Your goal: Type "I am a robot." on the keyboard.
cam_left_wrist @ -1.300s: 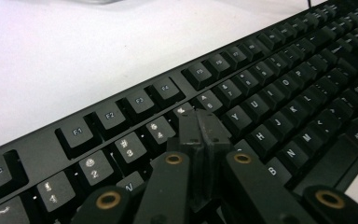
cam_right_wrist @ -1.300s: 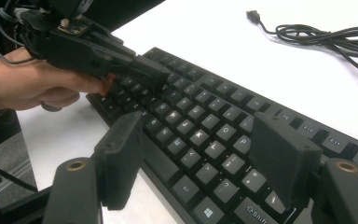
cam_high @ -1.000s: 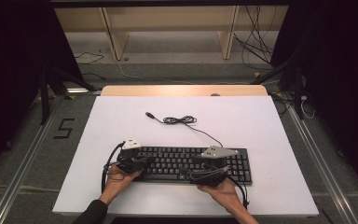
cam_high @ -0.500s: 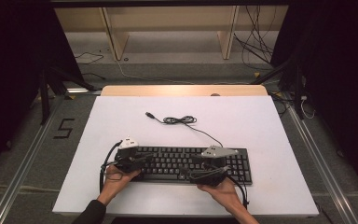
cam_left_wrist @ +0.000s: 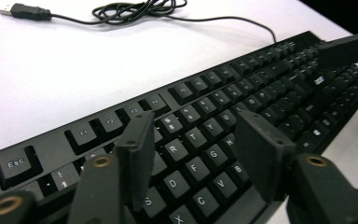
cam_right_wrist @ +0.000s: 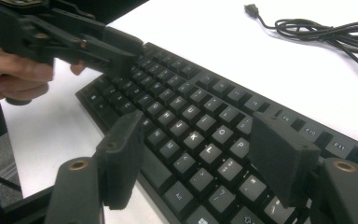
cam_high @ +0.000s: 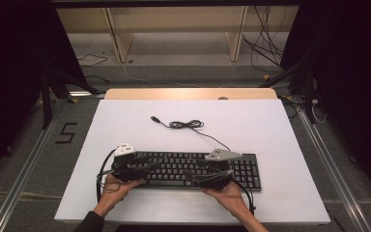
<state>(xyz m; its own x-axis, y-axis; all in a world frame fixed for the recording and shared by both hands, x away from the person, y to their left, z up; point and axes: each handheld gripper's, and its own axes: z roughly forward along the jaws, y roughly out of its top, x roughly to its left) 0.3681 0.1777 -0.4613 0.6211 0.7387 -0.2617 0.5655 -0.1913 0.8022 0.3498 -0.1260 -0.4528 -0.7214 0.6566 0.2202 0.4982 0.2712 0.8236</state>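
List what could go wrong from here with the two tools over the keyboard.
1. Both the left tool and the right tool hang open just above the keyboard; the left one has just been opening. A dip could press keys or catch a keycap.
2. The cable lies loosely coiled behind the keyboard, its plug free. Sliding the keyboard could drag or snag it.
3. The keyboard sits near the table front edge; a pull toward the person might tip it off.

The white table is bare across its upper half, save the coiled cable at upper centre. The keyboard blocks the lower middle; open strips remain left and right of it.
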